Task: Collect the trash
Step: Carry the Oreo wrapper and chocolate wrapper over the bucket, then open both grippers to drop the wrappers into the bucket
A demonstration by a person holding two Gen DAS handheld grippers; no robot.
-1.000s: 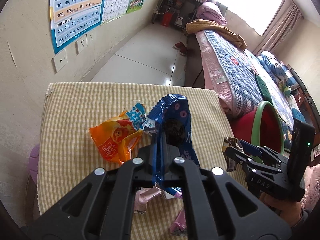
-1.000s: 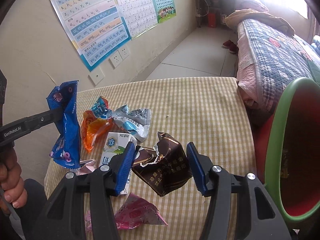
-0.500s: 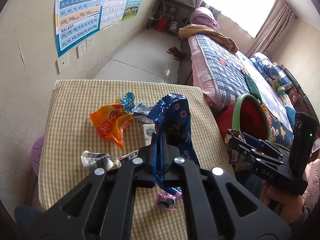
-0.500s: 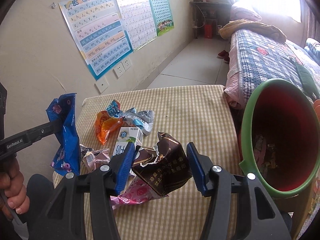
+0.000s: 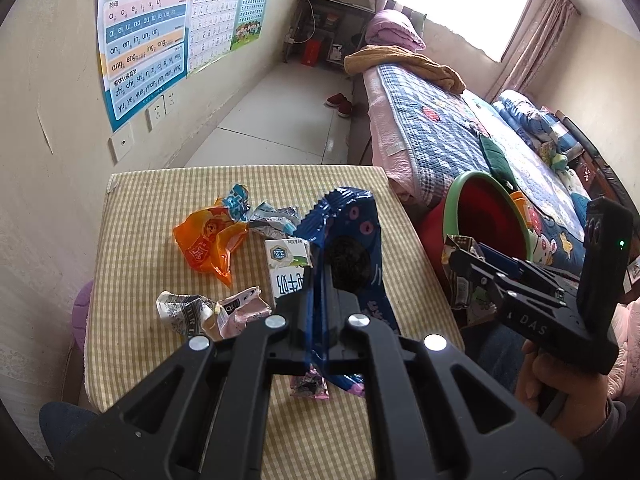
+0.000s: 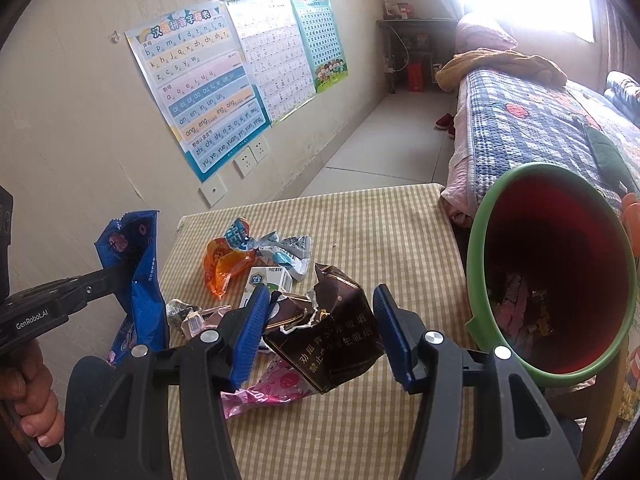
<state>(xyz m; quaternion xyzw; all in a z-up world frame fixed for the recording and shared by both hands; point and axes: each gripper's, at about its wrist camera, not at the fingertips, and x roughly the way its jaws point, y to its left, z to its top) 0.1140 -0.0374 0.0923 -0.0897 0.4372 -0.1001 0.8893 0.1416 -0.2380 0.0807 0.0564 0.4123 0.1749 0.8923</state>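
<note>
My left gripper [image 5: 320, 276] is shut on a blue snack wrapper [image 5: 352, 248] and holds it above the checked table [image 5: 160, 192]; it also shows in the right wrist view [image 6: 136, 280]. My right gripper [image 6: 320, 320] holds a crumpled brown cigarette pack [image 6: 332, 328] between its blue pads [image 6: 252, 328], beside the table's right edge. The red bin with a green rim [image 6: 552, 272] stands to its right, trash inside. On the table lie an orange wrapper [image 5: 208, 244], a milk carton [image 5: 286, 270], a silver wrapper [image 5: 276, 220], crumpled pink wrappers [image 5: 236, 310] and a pink foil wrapper [image 6: 272, 388].
A wall with posters [image 5: 144, 40] and sockets runs along the table's left side. A bed with a blue quilt [image 5: 432, 132] stands behind the bin. Tiled floor [image 5: 280, 120] lies beyond the table. The bin also shows in the left wrist view [image 5: 488, 220].
Both grippers have risen and pulled back from the table with their wrappers. The right gripper has swung towards the bin, which now shows its inside.
</note>
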